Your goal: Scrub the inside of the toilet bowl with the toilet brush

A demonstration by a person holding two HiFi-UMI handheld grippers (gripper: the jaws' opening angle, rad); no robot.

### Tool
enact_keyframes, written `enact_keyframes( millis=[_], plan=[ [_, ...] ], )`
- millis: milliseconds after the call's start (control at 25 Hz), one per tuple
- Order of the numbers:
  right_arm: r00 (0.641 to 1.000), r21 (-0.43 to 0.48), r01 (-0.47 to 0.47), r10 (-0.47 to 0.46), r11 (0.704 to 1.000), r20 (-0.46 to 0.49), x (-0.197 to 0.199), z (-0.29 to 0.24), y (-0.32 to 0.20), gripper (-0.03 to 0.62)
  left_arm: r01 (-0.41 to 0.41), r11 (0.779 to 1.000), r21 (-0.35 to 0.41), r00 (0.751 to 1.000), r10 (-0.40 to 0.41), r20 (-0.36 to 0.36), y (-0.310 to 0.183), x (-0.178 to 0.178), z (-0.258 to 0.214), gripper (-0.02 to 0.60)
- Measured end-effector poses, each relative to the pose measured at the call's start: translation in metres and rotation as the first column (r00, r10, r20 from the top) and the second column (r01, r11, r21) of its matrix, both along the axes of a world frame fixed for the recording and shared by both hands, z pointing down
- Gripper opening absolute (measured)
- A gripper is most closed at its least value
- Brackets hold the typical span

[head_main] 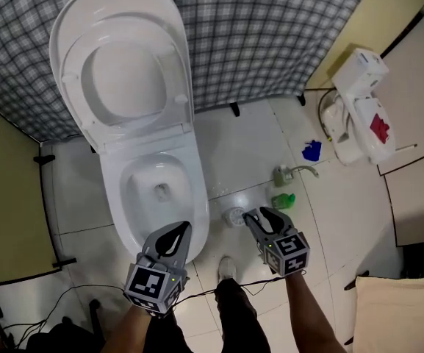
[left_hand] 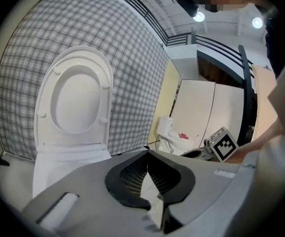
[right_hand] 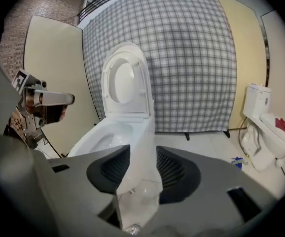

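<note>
The left gripper [head_main: 184, 227] is seen closed and empty by the toilet [head_main: 113, 191], the right gripper [head_main: 259, 213] spread wide, nothing held

The right gripper [right_hand: 143, 174] is holding its fingers [right_hand: 179, 174] apart with nothing gripped, facing the toilet [right_hand: 115, 132], whose lid [right_hand: 125, 80] is standing raised against a checked curtain [right_hand: 191, 58].

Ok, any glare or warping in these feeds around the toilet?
Head view: sharp, evenly lit, faint sheen on the white floor tiles beside the white ceramic toilet bowl. Left gripper view: strong fisheye, two ceiling lights flaring at top. Right gripper view: grey checked curtain bulges outward, near foreground soft.
</note>
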State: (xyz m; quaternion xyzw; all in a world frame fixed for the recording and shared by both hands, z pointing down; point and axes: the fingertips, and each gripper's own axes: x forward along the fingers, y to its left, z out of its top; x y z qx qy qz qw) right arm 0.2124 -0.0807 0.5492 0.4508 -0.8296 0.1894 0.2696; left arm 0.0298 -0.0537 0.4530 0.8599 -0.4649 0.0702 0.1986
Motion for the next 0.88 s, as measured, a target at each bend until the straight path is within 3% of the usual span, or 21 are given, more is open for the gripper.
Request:
enact_keyframes(
  millis=[360,440,680,880],
  plan=[
    [0.986,-0.103,-0.127,0.114,0.987,-0.123,0.050,0.127,-0.012,0.180,-0.013,0.999,-0.037,1.000,0.014,0.011,-0.001,0.009,0.063,0.011],
    [0.983,-0.126,-0.138,0.119,0.982,-0.142,0.056,0.149,-0.016,0.224,-0.019,0.999,-0.037,1.000,0.019,0.012,-0.002,0.011,0.074,0.010],
    [0.977,-0.207,-0.133,0.092,0.969,-0.194,0.061,0.209,-0.015,0.224,-0.031,0.999,-0.044,0.999,0.032,0.013,0.002,0.013,0.102,0.010],
    [0.970,-0.224,-0.156,0.106,0.962,-0.220,0.069,0.235,-0.013,0.224,-0.031,0.998,-0.061,1.000,0.031,-0.002,0.003,0.019,0.107,0.009]
  ],
)
